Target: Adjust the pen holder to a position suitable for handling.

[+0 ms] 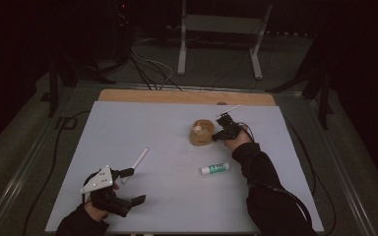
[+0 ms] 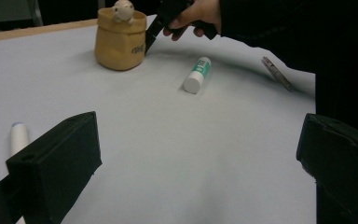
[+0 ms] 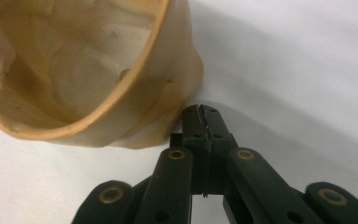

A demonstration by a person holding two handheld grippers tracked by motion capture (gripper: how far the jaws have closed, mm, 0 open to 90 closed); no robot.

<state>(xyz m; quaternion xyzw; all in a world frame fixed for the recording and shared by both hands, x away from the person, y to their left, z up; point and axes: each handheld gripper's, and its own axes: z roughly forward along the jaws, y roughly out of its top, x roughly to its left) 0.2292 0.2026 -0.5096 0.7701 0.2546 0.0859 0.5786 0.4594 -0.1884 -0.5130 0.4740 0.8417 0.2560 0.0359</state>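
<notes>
Right gripper view: right tool (image 3: 200,112) pressed closed, empty, just beside tan cup (image 3: 121,93); left tool (image 2: 186,154) wide.

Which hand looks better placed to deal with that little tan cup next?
The right. Its tool sits with jaws shut right beside the tan cup, on the cup's right in the high view. The left tool, jaws open, is at the near left of the table, by a white pen.
</notes>
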